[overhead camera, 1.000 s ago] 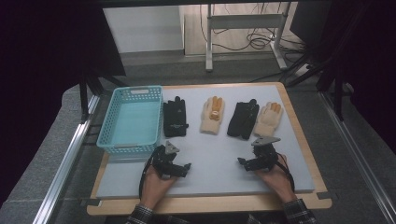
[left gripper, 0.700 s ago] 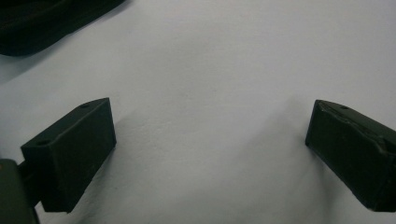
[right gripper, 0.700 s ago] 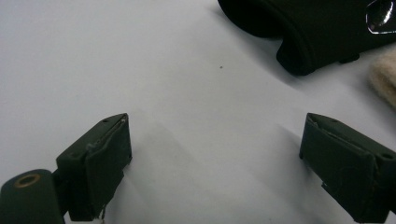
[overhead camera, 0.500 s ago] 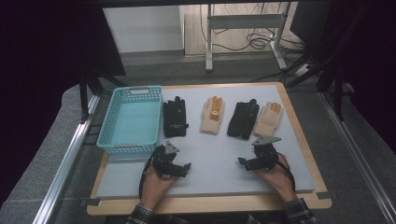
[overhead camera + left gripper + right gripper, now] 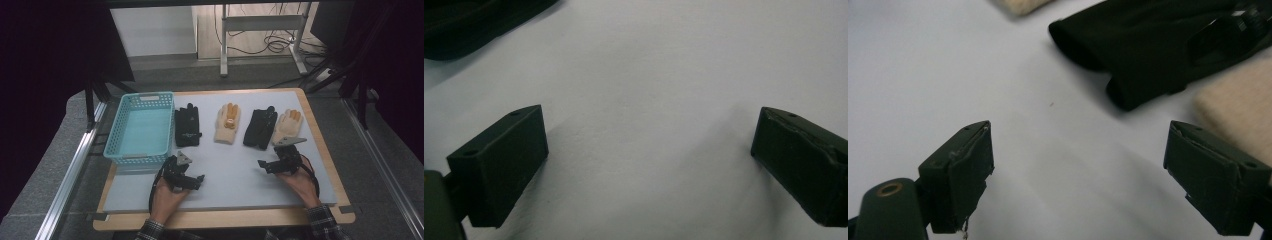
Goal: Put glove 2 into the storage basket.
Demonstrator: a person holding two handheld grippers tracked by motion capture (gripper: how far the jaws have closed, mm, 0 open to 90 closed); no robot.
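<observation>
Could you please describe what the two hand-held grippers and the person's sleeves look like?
The left hand-held gripper and right hand-held gripper are black, each with two blocky, flat-faced jaws. A grey three-cornered plate tops the right one, a smaller one the left. Black cables loop back past the hands. The sleeves are dark plaid.

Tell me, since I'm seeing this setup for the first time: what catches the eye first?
A row of four gloves lies across the far half of the table: black glove, cream glove, second black glove, second cream glove. A light blue basket stands at their left. Nearer the person, the left gripper and right gripper rest open on the grey mat.
</observation>
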